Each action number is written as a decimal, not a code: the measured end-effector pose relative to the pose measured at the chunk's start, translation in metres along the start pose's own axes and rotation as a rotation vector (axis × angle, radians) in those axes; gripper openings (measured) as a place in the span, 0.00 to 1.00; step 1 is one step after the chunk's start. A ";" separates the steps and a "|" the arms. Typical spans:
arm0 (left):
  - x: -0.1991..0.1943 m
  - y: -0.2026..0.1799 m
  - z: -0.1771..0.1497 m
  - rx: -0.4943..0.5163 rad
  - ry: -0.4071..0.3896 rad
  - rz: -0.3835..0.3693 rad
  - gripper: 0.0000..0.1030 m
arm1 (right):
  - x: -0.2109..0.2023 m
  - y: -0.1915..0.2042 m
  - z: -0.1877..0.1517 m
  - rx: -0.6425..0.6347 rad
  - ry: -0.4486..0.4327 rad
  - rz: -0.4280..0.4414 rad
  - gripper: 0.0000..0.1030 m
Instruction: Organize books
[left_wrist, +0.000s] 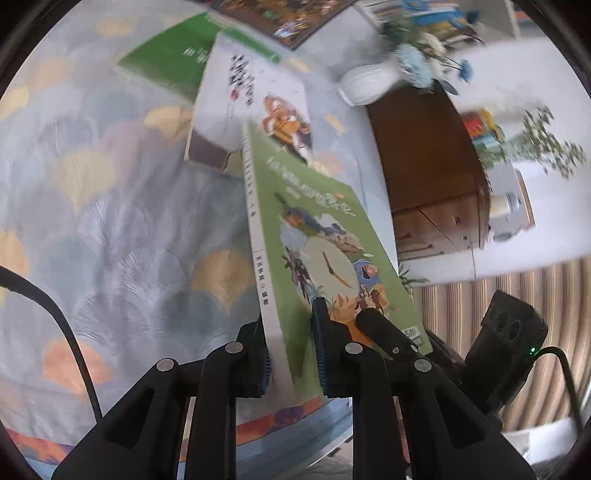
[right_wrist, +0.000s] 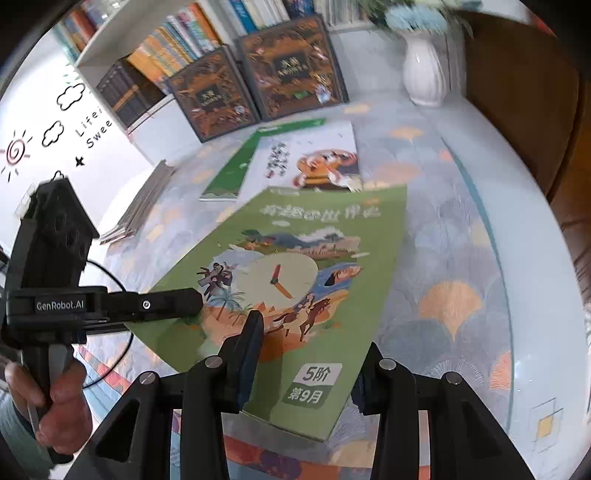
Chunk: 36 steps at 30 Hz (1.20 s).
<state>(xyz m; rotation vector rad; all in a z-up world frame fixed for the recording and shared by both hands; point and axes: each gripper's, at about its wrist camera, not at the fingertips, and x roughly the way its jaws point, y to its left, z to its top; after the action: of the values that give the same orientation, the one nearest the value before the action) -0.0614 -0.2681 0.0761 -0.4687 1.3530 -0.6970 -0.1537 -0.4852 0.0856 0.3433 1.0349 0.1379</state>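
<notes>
While L tongs (left_wrist: 291, 354) clamp thin glossy green book (left_wrist: 314, 236), R tongs (right_wrist: 310, 365) grip corner

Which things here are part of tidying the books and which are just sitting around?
Job: green clock book held by left gripper and right gripper; white book; dark green book; bookshelf.
Lying about: vase; tablecloth.
</notes>
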 end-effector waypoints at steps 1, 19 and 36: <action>-0.005 0.000 0.001 0.010 0.000 -0.007 0.16 | -0.004 0.004 0.000 -0.004 -0.010 0.001 0.38; -0.119 0.040 0.022 0.066 -0.097 -0.035 0.17 | -0.011 0.127 0.027 -0.064 -0.092 0.015 0.38; -0.272 0.175 0.074 -0.021 -0.329 -0.006 0.17 | 0.072 0.329 0.093 -0.251 -0.140 0.120 0.38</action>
<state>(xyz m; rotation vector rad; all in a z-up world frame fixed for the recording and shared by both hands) 0.0248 0.0397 0.1659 -0.5772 1.0501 -0.5824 -0.0211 -0.1765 0.1827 0.1834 0.8472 0.3440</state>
